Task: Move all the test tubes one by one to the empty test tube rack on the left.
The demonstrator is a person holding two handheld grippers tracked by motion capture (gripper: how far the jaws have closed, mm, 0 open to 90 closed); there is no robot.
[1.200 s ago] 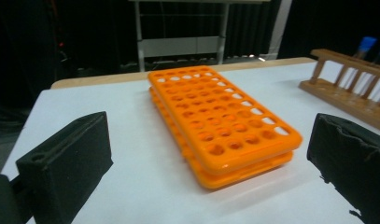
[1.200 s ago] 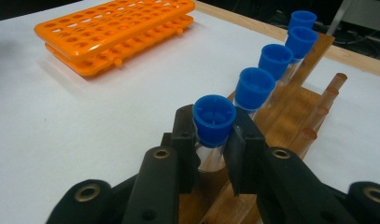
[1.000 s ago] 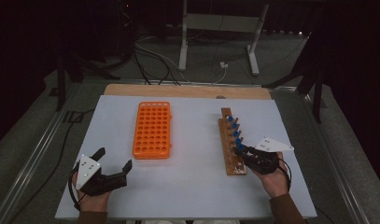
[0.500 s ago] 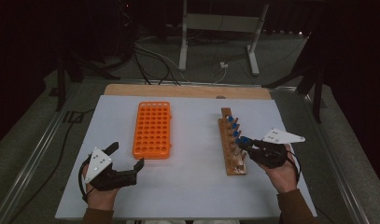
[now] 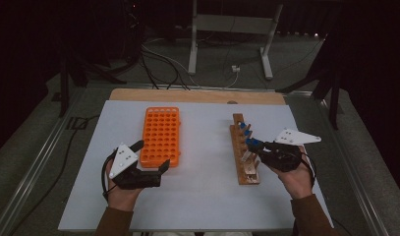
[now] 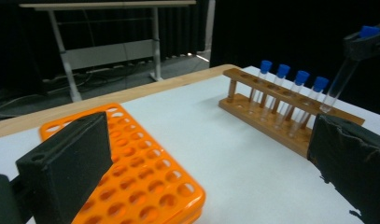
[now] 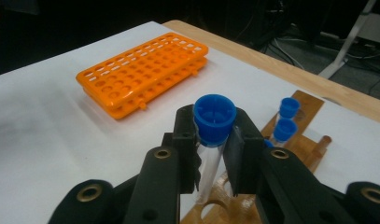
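My right gripper [image 7: 214, 135] is shut on a clear test tube [image 7: 210, 173] just under its blue cap [image 7: 214, 116]. In the high view the test tube [image 5: 246, 156] hangs tilted over the near half of the wooden rack [image 5: 238, 129], its lower end just above the rack. Several more blue-capped tubes [image 6: 290, 91] stand in the wooden rack [image 6: 271, 128]. My left gripper [image 5: 151, 156] is open with nothing between its pads, at the near end of the orange rack [image 5: 160, 135]. The orange rack [image 6: 131, 163] has no tubes in its holes.
Both racks stand on a white table top [image 5: 202, 187] with a wooden strip [image 5: 197, 96] along its far edge. Beyond it are a metal stand [image 5: 227, 29] and cables [image 5: 163, 64] on the dark floor.
My right gripper has risen with the tube, pulling it up out of the wooden rack. My left gripper has moved right and up to the orange rack's near end.
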